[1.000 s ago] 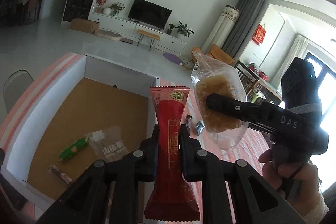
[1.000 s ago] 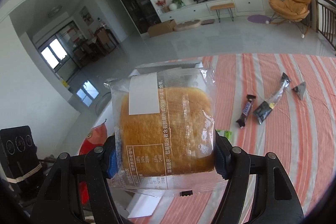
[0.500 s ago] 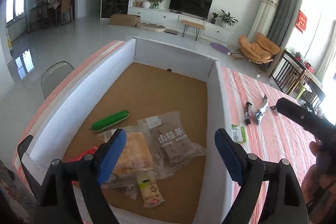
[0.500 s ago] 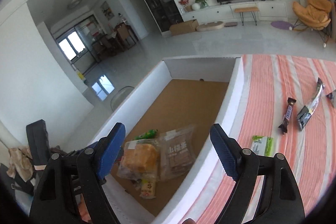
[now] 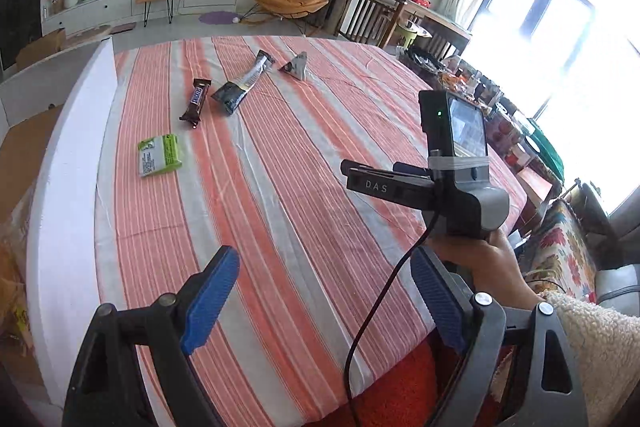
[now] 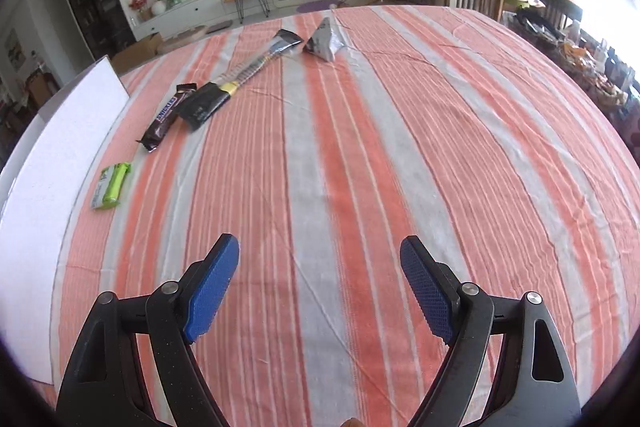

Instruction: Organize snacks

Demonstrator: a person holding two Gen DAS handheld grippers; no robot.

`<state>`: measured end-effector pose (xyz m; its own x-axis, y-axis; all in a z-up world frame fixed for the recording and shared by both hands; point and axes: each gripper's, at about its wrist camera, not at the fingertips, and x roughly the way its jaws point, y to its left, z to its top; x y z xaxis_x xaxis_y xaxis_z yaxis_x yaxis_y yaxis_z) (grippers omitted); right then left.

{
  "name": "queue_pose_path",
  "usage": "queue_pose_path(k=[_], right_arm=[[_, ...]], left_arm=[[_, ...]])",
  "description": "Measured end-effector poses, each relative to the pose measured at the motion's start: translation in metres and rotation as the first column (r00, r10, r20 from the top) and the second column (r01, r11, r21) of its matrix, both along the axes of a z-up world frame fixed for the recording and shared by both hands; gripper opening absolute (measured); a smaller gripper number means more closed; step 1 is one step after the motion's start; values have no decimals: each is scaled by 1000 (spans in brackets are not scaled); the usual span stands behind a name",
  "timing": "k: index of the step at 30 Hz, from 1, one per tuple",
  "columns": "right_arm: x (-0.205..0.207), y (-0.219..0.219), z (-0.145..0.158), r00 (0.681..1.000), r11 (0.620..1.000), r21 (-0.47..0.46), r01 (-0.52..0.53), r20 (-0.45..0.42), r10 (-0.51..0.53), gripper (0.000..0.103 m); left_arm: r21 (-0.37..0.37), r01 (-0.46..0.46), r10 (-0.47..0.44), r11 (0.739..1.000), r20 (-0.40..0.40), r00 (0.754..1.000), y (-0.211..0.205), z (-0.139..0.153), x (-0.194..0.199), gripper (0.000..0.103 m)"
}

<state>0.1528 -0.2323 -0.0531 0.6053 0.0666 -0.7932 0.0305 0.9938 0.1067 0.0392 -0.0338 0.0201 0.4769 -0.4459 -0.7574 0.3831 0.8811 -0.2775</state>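
Note:
On the striped tablecloth lie a green packet (image 5: 159,155) (image 6: 111,185), a brown Snickers bar (image 5: 195,103) (image 6: 168,116), a long black-and-clear packet (image 5: 244,82) (image 6: 240,77) and a grey pyramid-shaped packet (image 5: 295,66) (image 6: 325,41). My left gripper (image 5: 324,301) is open and empty over the near part of the cloth. My right gripper (image 6: 320,293) is open and empty too; its body (image 5: 456,183) shows in the left wrist view, held to the right. The white box wall (image 5: 60,187) (image 6: 52,147) stands at the left.
The table's near edge (image 5: 360,387) drops to a red floor covering. Chairs and a cluttered side table (image 5: 480,83) stand beyond the right edge. Packets inside the box (image 5: 10,267) show at the far left.
Both grippers swung right, away from the box interior, and now face the tablecloth with the loose snacks. A second ago each held a snack; both are now empty.

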Motion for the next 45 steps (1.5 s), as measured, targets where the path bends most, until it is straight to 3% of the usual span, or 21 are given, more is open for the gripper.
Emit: queue_pose_path(k=[7,11,12,18,23,26,29,33,36,38,42,44,45], right_arm=[[3,-3,-4,1000,1000,-10,1,17,0,85],[10,11,-11,999,1000,-7,-24,29,24,85],[12,13,-12,999,1000,-7,-28,31,28,85],[14,9,-21,999,1000,-5,-10,41,10,85],[13,4,-21,999,1000,15,5,44,-6,85],[14,6,-21,999,1000,-4,6,38,-5,85],[15,11,-23,1000,999,-44,-1,23,2,88],[17,19,-25,1000,995,-102,-8,6,8,90],[17,17,-25,1000,996,-89,-9,7,10,91],[16,16,-25,1000,996,-91,-9,7,10,91],[16,16,-24,1000,996,-91,-9,7,10,91],[17,17,-24,1000,996,-91,-9,7,10,91],[16,17,-24,1000,996,-91,-9,7,10,91]], left_arm=[[212,-52,52,976,3,999,-24,-77,29,87],[275,-78,82,958,-3,997,-16,-103,41,87],[276,-91,87,957,25,996,-14,-103,41,87],[260,-134,132,956,24,991,4,-106,49,90],[281,-146,142,948,38,989,1,-112,55,100],[283,-174,173,943,30,985,3,-110,59,100],[233,-270,260,934,73,963,15,-95,78,100],[180,-432,423,884,90,902,39,-77,129,99],[194,-527,523,827,75,849,56,-79,163,93],[203,-551,555,810,37,831,64,-87,180,87],[226,-536,553,813,-10,833,70,-104,197,66],[229,-522,528,822,40,849,69,-104,195,49],[227,-507,512,831,44,858,68,-104,194,49]])
